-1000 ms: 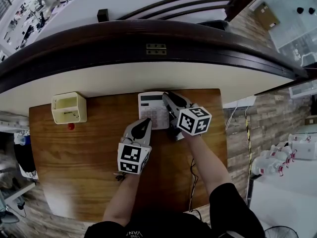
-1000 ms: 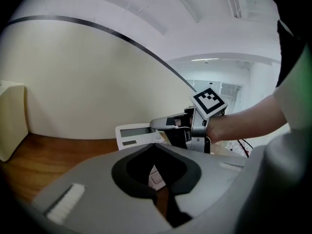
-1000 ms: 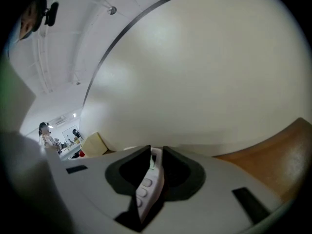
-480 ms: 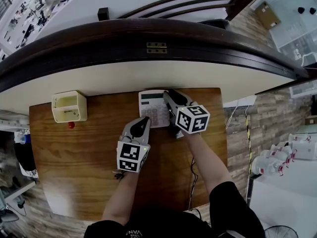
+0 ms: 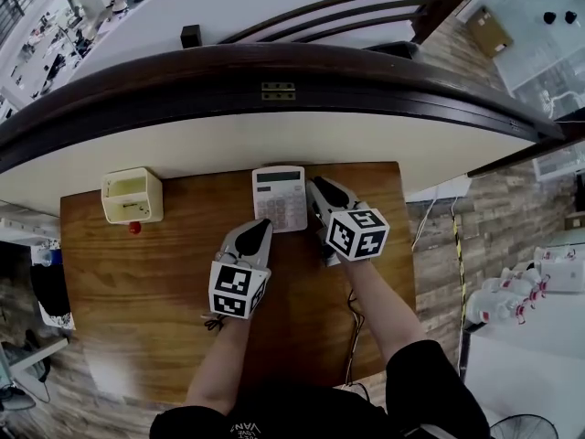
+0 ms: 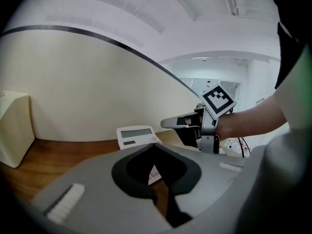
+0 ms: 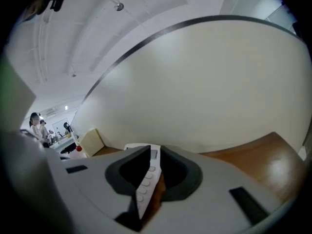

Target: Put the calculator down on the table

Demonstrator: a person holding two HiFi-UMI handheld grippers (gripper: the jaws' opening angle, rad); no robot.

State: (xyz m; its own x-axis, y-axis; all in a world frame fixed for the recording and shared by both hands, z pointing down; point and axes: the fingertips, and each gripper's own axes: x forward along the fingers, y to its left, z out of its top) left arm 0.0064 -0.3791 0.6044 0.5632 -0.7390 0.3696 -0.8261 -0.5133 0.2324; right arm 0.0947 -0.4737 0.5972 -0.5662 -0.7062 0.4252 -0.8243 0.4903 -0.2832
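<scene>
The white calculator (image 5: 279,198) lies face up near the back edge of the wooden table (image 5: 164,309), close to the cream wall. My right gripper (image 5: 315,188) is at its right edge, shut on that edge. The right gripper view shows the calculator (image 7: 145,179) edge-on between the jaws of the right gripper (image 7: 153,150). Whether it rests fully on the wood is unclear. My left gripper (image 5: 260,227) hovers just short of the calculator's near edge, shut and empty. In the left gripper view the calculator (image 6: 135,134) lies beyond the left gripper (image 6: 154,147), with the right gripper (image 6: 170,123) beside it.
A cream open-topped box (image 5: 131,196) stands at the table's back left, with a small red object (image 5: 134,228) in front of it. A dark curved rail (image 5: 274,71) runs above the wall. A cable (image 5: 352,323) hangs off the table's right front.
The right gripper and the calculator have shifted slightly toward the wall. The left gripper has drawn back a little toward me.
</scene>
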